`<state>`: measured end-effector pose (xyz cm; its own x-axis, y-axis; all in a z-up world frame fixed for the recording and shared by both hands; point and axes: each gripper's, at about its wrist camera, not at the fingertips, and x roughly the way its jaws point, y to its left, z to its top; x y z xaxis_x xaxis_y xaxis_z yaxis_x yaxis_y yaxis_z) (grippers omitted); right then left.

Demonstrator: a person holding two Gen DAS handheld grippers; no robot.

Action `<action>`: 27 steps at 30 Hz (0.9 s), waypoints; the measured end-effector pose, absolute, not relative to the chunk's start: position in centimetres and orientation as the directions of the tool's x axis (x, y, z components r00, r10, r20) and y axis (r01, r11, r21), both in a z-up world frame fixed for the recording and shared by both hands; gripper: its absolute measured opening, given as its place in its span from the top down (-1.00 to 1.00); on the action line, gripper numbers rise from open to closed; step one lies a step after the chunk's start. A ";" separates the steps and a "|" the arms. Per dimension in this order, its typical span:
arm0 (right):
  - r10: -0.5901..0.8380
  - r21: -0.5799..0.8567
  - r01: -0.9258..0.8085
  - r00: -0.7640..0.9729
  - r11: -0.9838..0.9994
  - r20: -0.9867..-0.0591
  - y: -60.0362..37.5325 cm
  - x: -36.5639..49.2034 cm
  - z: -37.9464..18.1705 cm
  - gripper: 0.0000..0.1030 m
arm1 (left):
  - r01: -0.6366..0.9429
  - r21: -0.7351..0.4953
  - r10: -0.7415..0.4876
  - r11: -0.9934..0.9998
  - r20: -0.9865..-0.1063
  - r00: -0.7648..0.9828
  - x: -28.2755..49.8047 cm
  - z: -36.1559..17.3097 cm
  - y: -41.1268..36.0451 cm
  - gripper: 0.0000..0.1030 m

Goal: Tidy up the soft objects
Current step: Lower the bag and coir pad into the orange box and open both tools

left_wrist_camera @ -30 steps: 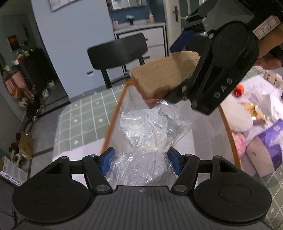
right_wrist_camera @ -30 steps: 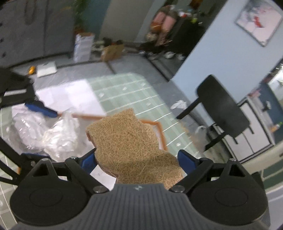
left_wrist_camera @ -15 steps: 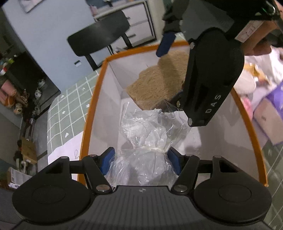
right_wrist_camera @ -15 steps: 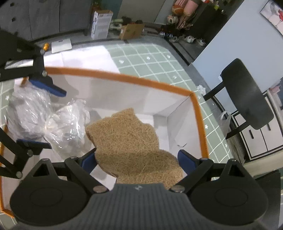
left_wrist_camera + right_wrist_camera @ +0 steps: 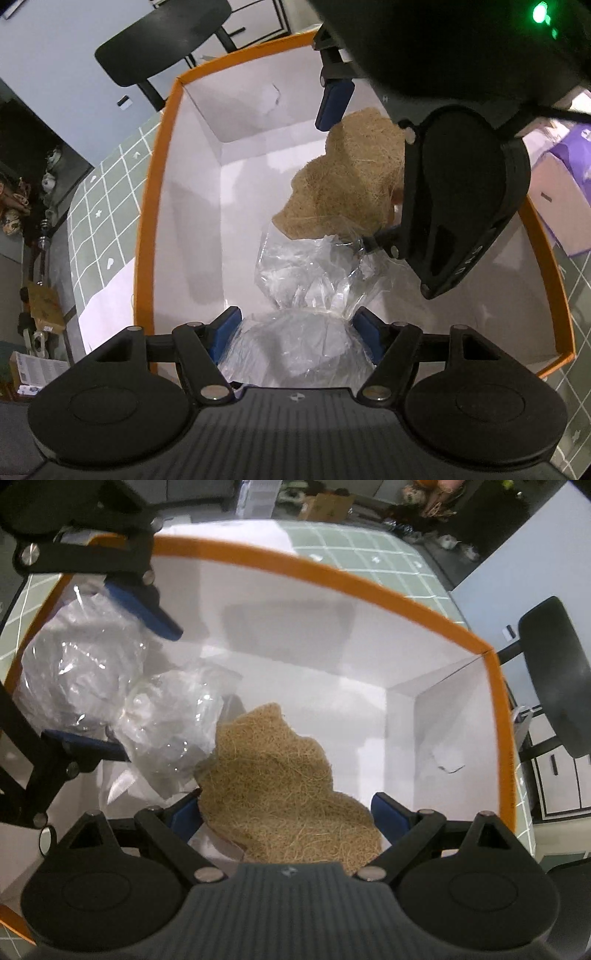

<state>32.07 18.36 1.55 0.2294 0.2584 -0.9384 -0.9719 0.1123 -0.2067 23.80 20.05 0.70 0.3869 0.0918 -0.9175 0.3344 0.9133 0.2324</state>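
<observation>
A white box with an orange rim (image 5: 147,206) (image 5: 332,576) lies open below both grippers. My left gripper (image 5: 297,325) (image 5: 147,692) reaches down into it with a tied clear plastic bag (image 5: 306,266) (image 5: 81,664) filling the gap between its blue pads. Its jaws are opening, and the bag still touches both pads. My right gripper (image 5: 286,808) (image 5: 354,173) is shut on a brown fibre pad (image 5: 273,768) (image 5: 343,188), held low inside the box just beside the bag's loose top. The box floor under both items is partly hidden.
A black chair (image 5: 159,48) (image 5: 554,686) stands past the box's far corner. A green tiled mat (image 5: 96,206) and white paper lie under the box. A purple-and-white carton (image 5: 565,192) sits to the right. White drawers (image 5: 554,782) are behind the chair.
Both grippers have tipped downward and sunk into the box with their loads. The fibre pad has gone from above the rim to down between the walls, close to the bag.
</observation>
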 end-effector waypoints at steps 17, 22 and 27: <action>0.284 -0.295 -0.949 0.314 0.110 -0.906 16.6 31.1 4.4 -0.89 | 0.289 0.292 0.142 0.912 -0.884 0.445 23.2 3.0 19.9 -0.77; 0.302 -0.322 -0.938 0.345 0.125 -0.889 15.6 30.2 6.3 -0.89 | 0.285 0.310 0.153 0.907 -0.873 0.463 22.6 4.1 19.5 -0.77; 0.320 -0.349 -0.928 0.373 0.132 -0.871 14.9 28.9 8.6 -0.89 | 0.275 0.326 0.159 0.904 -0.857 0.491 21.2 5.8 18.9 -0.77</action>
